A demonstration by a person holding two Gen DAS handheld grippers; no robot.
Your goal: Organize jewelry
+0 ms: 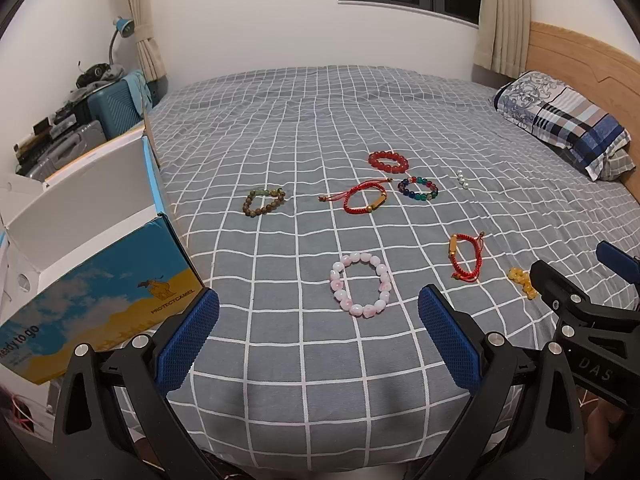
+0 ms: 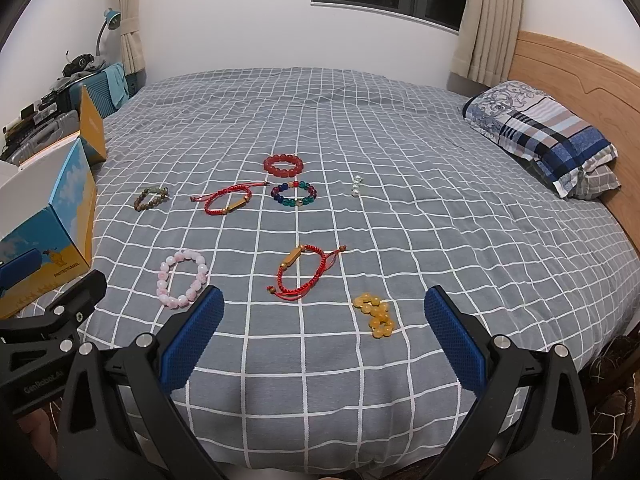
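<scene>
Spread across the bed (image 2: 360, 120), on a grey sheet crossed by a white grid, lie eight pieces of jewelry, all apart from one another. Nearest the left gripper (image 1: 318, 330) is a ring of chunky, glossy pink bead bracelet (image 1: 361, 289); nearest the right gripper (image 2: 324, 326) sit a crumpled cluster of amber beads (image 2: 375, 314) and a woven red cord bracelet (image 2: 302, 276) with a gold tube. Farther back: a second red cord bracelet (image 2: 226, 200), a brown wooden bead bracelet (image 2: 151, 198), a smooth red bead bracelet (image 2: 283, 165), a multicoloured glass bead bracelet (image 2: 295, 194) and a short string of pearls (image 2: 355, 187). Both grippers hover over the near edge, jaws wide apart and empty — blue, dimpled rubber pads on black arms. An open cardboard box (image 1: 100, 280), printed blue and yellow, rests at the bed's left edge.
</scene>
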